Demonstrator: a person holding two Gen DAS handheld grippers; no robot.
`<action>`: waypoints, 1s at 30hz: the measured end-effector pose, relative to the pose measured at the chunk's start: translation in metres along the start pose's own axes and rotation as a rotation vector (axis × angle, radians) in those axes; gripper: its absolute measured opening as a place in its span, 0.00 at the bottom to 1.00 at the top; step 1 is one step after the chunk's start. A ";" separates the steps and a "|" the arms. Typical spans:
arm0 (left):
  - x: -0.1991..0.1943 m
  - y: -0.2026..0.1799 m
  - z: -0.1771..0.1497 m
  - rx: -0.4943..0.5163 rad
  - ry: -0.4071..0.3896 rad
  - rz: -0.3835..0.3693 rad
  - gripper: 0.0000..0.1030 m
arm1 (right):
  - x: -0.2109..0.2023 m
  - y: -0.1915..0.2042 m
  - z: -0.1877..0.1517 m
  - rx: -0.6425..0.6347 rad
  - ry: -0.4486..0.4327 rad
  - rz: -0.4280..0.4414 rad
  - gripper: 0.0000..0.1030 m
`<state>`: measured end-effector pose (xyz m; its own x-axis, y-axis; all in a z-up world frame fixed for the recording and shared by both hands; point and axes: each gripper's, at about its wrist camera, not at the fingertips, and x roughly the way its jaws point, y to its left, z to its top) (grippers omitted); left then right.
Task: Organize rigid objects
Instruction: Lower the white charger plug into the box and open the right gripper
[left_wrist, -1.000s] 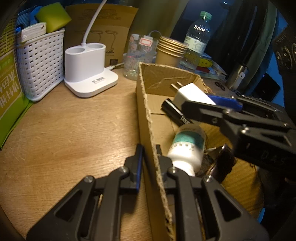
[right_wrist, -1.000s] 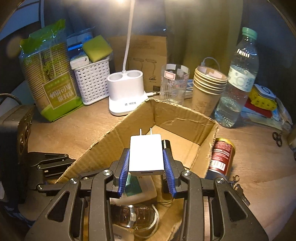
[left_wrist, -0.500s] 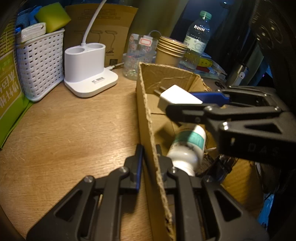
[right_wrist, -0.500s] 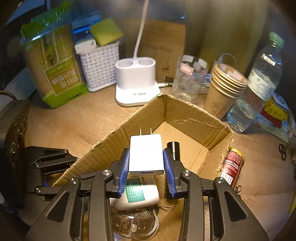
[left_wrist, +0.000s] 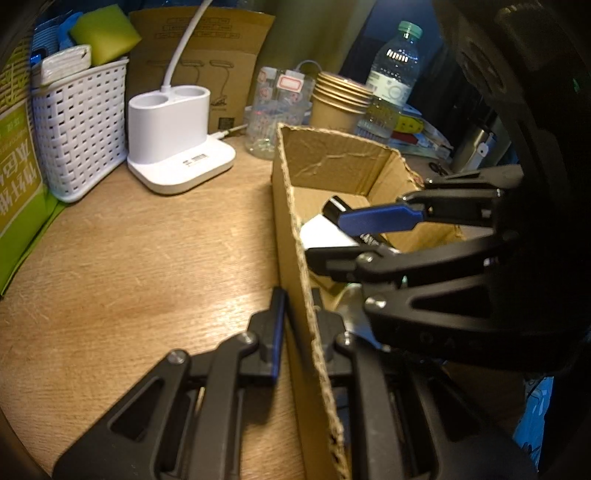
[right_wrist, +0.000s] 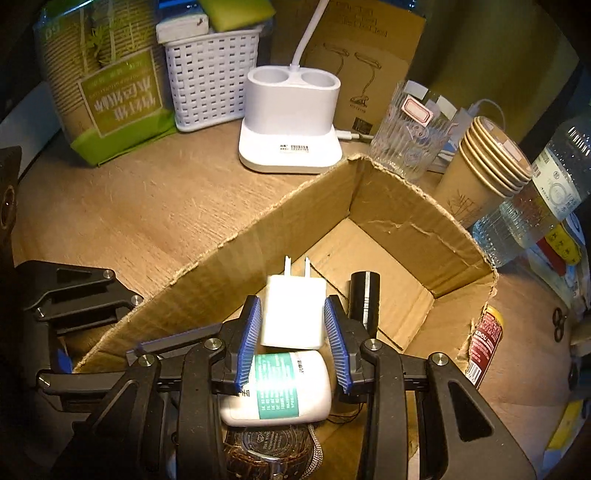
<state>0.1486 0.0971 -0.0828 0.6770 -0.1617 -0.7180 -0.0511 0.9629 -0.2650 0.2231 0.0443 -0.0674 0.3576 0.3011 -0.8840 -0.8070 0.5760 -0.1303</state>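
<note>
Lowered right claw (right_wrist: 293, 328) gripping charger (right_wrist: 293, 314), inside cardboard box (right_wrist: 388, 206)

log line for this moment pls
left gripper: shut on cardboard box wall | right gripper: holding white charger inside box | not released

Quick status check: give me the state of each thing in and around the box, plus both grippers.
left gripper: shut on the cardboard box wall
cardboard box: open-topped, upright
right gripper: shut on the white charger, inside the box
white charger: held, prongs pointing away
white bottle: lying on its side in the box
black tube: lying in the box
watch: lying in the box
</note>
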 end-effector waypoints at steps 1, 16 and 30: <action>0.000 0.000 0.000 0.000 0.000 0.000 0.12 | 0.000 0.000 0.000 0.001 0.002 0.000 0.37; -0.001 0.000 -0.001 0.001 0.000 0.000 0.12 | -0.027 -0.016 -0.019 0.089 -0.114 -0.060 0.44; 0.000 0.000 0.000 0.000 0.001 0.000 0.12 | -0.058 -0.024 -0.043 0.169 -0.214 -0.095 0.44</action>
<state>0.1485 0.0967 -0.0825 0.6764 -0.1620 -0.7185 -0.0507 0.9630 -0.2648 0.2017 -0.0195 -0.0325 0.5331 0.3830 -0.7545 -0.6820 0.7223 -0.1152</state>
